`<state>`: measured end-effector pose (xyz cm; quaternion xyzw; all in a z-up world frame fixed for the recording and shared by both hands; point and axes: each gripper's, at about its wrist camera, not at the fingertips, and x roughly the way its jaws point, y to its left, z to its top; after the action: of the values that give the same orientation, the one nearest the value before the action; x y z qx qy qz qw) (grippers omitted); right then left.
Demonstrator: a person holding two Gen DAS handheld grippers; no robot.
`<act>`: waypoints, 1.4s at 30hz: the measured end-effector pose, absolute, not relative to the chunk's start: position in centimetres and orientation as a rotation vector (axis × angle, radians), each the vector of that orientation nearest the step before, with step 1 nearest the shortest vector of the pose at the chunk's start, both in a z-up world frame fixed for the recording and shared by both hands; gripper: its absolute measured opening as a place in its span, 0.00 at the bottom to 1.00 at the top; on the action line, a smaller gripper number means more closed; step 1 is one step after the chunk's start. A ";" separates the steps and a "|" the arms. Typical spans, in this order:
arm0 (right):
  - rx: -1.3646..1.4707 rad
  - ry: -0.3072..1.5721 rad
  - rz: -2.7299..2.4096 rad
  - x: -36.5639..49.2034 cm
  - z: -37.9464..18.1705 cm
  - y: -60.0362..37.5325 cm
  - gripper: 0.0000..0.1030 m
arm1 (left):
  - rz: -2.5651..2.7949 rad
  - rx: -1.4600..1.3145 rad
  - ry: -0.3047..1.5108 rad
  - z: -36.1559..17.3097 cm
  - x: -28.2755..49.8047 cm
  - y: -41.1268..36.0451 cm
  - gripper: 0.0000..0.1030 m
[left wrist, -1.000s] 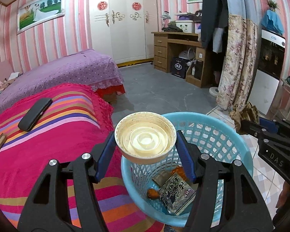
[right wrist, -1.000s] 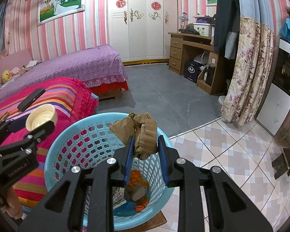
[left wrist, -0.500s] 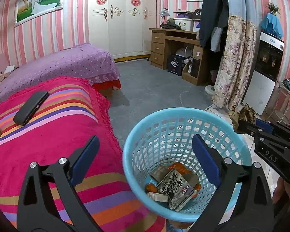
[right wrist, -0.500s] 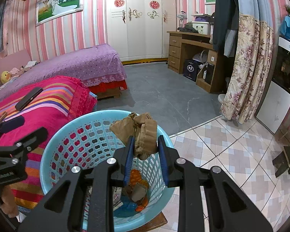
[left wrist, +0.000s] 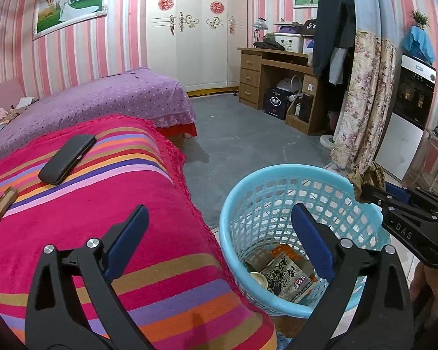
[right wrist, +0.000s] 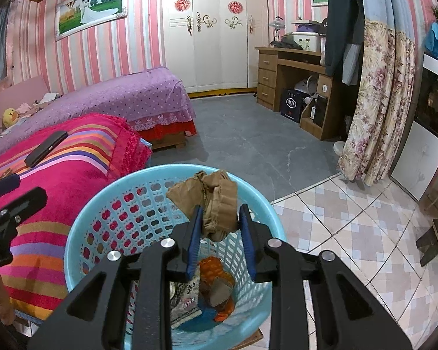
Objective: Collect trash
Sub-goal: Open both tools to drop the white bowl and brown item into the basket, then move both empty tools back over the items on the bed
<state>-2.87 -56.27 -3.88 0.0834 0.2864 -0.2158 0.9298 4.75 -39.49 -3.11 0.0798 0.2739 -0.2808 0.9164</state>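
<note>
— Progress? Where's the trash?
— Left claw (left wrist: 219, 245) has just been opening and now gapes empty beside the blue laundry basket (right wrist: 81, 227). Right claw (right wrist: 220, 227) pinches crumpled brown cardboard (right wrist: 216, 201) directly above it, not yet dropped.
— Remaining?
— Possibly the black case (left wrist: 67, 159) beyond the left claw.

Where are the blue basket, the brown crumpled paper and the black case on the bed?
blue basket (right wrist: 81, 224), right wrist view, on its left rim.
brown crumpled paper (right wrist: 216, 201), right wrist view, on its middle.
black case (left wrist: 67, 159), left wrist view, on its top face.
</note>
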 end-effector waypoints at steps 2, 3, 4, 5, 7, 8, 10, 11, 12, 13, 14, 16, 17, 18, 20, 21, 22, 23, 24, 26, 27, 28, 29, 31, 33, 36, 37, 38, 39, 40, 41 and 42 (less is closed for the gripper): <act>0.169 0.584 -0.439 -2.7 -3.9 -55.9 0.28 | -0.571 0.160 0.558 -3.0 4.8 -39.0 0.92; 0.167 0.582 -0.440 -2.6 -3.8 -55.8 0.36 | -0.569 0.157 0.555 -2.9 4.9 -38.8 0.92; 0.166 0.579 -0.440 -2.6 -3.8 -55.8 0.44 | -0.568 0.155 0.555 -2.8 4.9 -38.7 0.92; 0.169 0.570 -0.433 -2.6 -3.8 -55.8 0.64 | -0.567 0.151 0.554 -2.8 4.9 -38.5 0.92; 0.162 0.556 -0.438 -2.8 -3.7 -55.5 0.77 | -0.565 0.146 0.554 -2.7 5.0 -38.1 0.92; 0.157 0.554 -0.451 -2.9 -3.7 -55.4 0.83 | -0.563 0.143 0.554 -2.7 5.0 -38.0 0.92; 0.170 0.555 -0.453 -3.0 -3.7 -55.4 0.90 | -0.559 0.139 0.553 -2.6 5.1 -37.7 0.92; 0.182 0.553 -0.450 -3.1 -3.8 -55.4 0.91 | -0.557 0.137 0.553 -2.5 5.1 -37.7 0.92; 0.187 0.554 -0.451 -3.2 -3.7 -55.4 0.92 | -0.555 0.135 0.552 -2.5 5.1 -37.4 0.92; 0.189 0.557 -0.455 -3.2 -3.8 -55.4 0.92 | -0.552 0.134 0.550 -2.4 5.1 -37.2 0.92; 0.188 0.560 -0.463 -3.3 -3.8 -55.3 0.92 | -0.549 0.133 0.548 -2.4 5.1 -37.0 0.92; 0.192 0.562 -0.472 -3.4 -3.8 -55.1 0.93 | -0.541 0.130 0.544 -2.2 5.2 -36.4 0.92; 0.196 0.561 -0.473 -3.5 -3.8 -55.1 0.93 | -0.537 0.127 0.544 -2.1 5.2 -36.0 0.92; 0.203 0.558 -0.475 -3.5 -3.7 -55.0 0.95 | -0.531 0.124 0.543 -2.0 5.3 -35.6 0.93; 0.215 0.550 -0.479 -3.6 -3.7 -54.9 0.95 | -0.520 0.119 0.539 -1.7 5.4 -34.7 0.94; 0.220 0.549 -0.481 -3.5 -3.6 -54.9 0.95 | -0.511 0.115 0.535 -1.6 5.4 -34.1 0.94; 0.225 0.548 -0.483 -3.5 -3.5 -54.8 0.95 | -0.505 0.112 0.533 -1.4 5.4 -33.7 0.94; 0.228 0.547 -0.485 -3.4 -3.5 -54.6 0.95 | -0.501 0.108 0.532 -1.3 5.5 -33.3 0.94; 0.228 0.545 -0.484 -3.3 -3.4 -54.4 0.96 | -0.493 0.102 0.532 -1.2 5.6 -32.6 0.94; 0.224 0.544 -0.480 -3.0 -3.1 -53.9 0.96 | -0.479 0.092 0.533 -1.0 5.9 -31.6 0.94; 0.220 0.542 -0.477 -2.8 -3.0 -53.5 0.95 | -0.472 0.086 0.535 -0.9 6.0 -30.9 0.94; 0.214 0.540 -0.474 -2.6 -2.8 -53.1 0.95 | -0.467 0.082 0.537 -0.8 6.2 -30.5 0.94; 0.209 0.538 -0.471 -2.5 -2.7 -52.8 0.95 | -0.457 0.075 0.539 -0.8 6.4 -29.8 0.94; 0.199 0.534 -0.464 -2.2 -2.4 -52.0 0.96 | -0.440 0.062 0.544 -0.7 6.8 -28.6 0.94; 0.188 0.532 -0.452 -1.7 -2.2 -51.0 0.95 | -0.420 0.053 0.549 -0.7 7.2 -27.3 0.94; 0.177 0.529 -0.440 -1.0 -2.0 -49.7 0.95 | -0.382 0.046 0.555 -0.7 7.9 -24.9 0.94; 0.176 0.528 -0.434 -0.8 -1.9 -49.2 0.95 | -0.371 0.046 0.555 -0.7 8.1 -24.2 0.94; 0.175 0.526 -0.425 -0.4 -1.8 -48.6 0.96 | -0.360 0.045 0.555 -0.7 8.3 -23.3 0.94; 0.175 0.526 -0.418 -0.1 -1.7 -48.2 0.96 | -0.343 0.043 0.555 -0.8 8.6 -22.1 0.94; 0.175 0.525 -0.408 0.4 -1.6 -47.4 0.96 | -0.333 0.043 0.556 -0.8 8.9 -21.4 0.94; 0.173 0.524 -0.401 0.7 -1.5 -46.9 0.96 | -0.321 0.043 0.556 -0.8 9.1 -20.6 0.94; 0.169 0.524 -0.391 1.1 -1.4 -46.3 0.95 | -0.306 0.042 0.555 -0.8 9.4 -19.6 0.94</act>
<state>1.10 -46.28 -1.43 0.0831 0.2571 -0.1919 0.9435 9.38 -19.59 -0.77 0.0208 0.2729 -0.1504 0.9500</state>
